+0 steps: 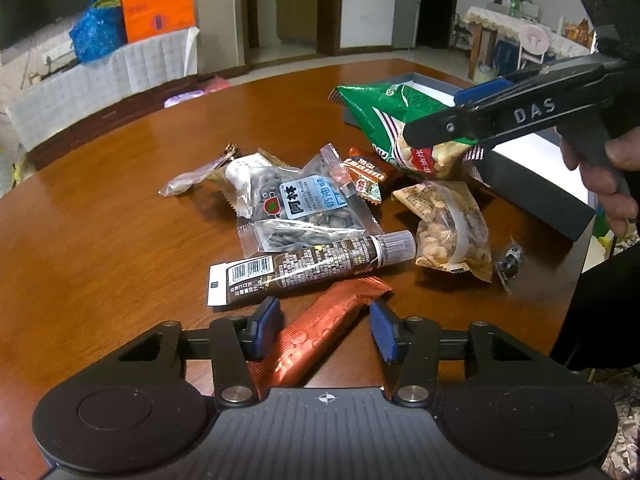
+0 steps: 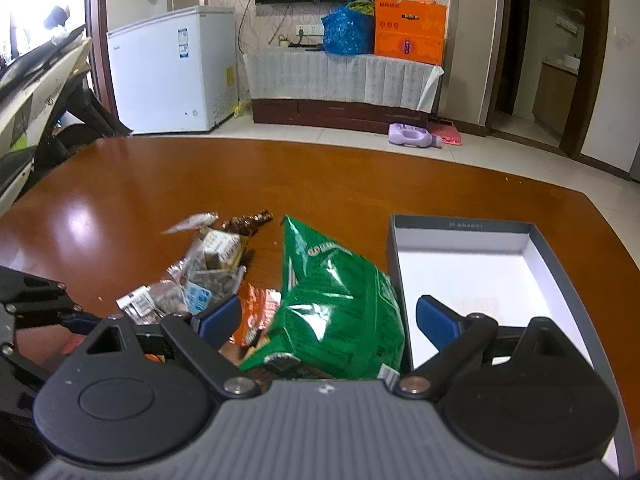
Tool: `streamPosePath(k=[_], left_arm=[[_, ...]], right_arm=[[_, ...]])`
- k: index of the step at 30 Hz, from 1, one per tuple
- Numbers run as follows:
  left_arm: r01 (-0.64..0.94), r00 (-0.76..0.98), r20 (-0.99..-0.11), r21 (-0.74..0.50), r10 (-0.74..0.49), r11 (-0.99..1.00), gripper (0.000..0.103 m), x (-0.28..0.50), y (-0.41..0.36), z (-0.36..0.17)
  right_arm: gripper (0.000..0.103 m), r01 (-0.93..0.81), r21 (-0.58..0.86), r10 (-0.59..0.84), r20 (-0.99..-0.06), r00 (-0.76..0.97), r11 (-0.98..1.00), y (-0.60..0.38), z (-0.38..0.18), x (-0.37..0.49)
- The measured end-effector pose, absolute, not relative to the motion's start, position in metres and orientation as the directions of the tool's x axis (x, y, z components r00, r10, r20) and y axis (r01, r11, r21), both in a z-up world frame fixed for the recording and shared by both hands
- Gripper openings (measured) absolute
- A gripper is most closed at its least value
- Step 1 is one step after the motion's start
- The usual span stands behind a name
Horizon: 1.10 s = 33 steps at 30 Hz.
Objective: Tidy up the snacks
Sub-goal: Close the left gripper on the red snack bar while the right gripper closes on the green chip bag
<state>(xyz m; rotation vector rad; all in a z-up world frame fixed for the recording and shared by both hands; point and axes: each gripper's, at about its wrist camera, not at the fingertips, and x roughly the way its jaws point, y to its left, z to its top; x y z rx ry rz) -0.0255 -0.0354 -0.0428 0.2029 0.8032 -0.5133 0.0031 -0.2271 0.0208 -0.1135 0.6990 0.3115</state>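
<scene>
My left gripper (image 1: 324,320) is open low over the brown table (image 1: 120,240), its blue pads on either side of a copper-red snack bar (image 1: 320,336) without pressing it. A brown tube (image 1: 312,264), a seed packet (image 1: 304,200), a peanut packet (image 1: 452,232) and small sweets lie just beyond. My right gripper (image 1: 434,116) (image 2: 330,316) straddles a green bag (image 1: 380,116) (image 2: 336,300) that leans by the grey box (image 2: 460,226) (image 1: 532,204). In the right wrist view its pads stand apart from the bag's sides, so it is open.
The box has a white floor with nothing in it and sits at the table's right side. A hand (image 1: 612,184) holds the right gripper's grip. Beyond the round table's far edge are a floor, a white freezer (image 2: 172,72) and a covered sideboard (image 2: 340,80).
</scene>
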Motion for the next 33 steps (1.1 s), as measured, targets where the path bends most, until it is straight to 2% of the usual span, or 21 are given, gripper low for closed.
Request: streamPosePath(k=[5,15,16,18,24,29,33], left_arm=[[0.517,0.578,-0.727,-0.024,-0.37,0.856,0.036,-0.027,-0.033,-0.042],[0.517,0.575,-0.729,-0.026,-0.37,0.856,0.034,-0.028,-0.033,-0.042],[0.517,0.575,-0.73,-0.026,-0.37,0.856,0.034,-0.028,-0.032,-0.042],[0.517,0.574,-0.731,-0.025,-0.368,0.856,0.034,-0.027,-0.033,-0.042],[0.511,0.569,-0.739,-0.026,-0.361,0.859,0.031,-0.025,-0.034,-0.043],[0.508,0.567,-0.739,-0.033,-0.363,0.861,0.025,-0.023,-0.035,-0.044],[0.51,0.564,-0.742,-0.033,-0.363,0.859,0.023,-0.023,-0.036,-0.043]], right_arm=[[0.095,-0.315,-0.019,0.226,-0.656,0.72,0.949,-0.222,0.013,0.005],[0.095,-0.317,-0.104,0.177,-0.651,0.738,0.943,-0.211,0.001,0.009],[0.094,-0.318,-0.112,0.172,-0.65,0.74,0.942,-0.21,0.0,0.009],[0.079,-0.324,-0.115,0.173,-0.655,0.735,0.939,-0.209,-0.001,0.009],[0.065,-0.335,-0.125,0.177,-0.651,0.738,0.934,-0.206,-0.003,0.007],[0.059,-0.333,-0.091,0.198,-0.648,0.736,0.939,-0.209,-0.002,0.008],[0.059,-0.326,-0.072,0.211,-0.629,0.748,0.943,-0.215,0.003,0.005]])
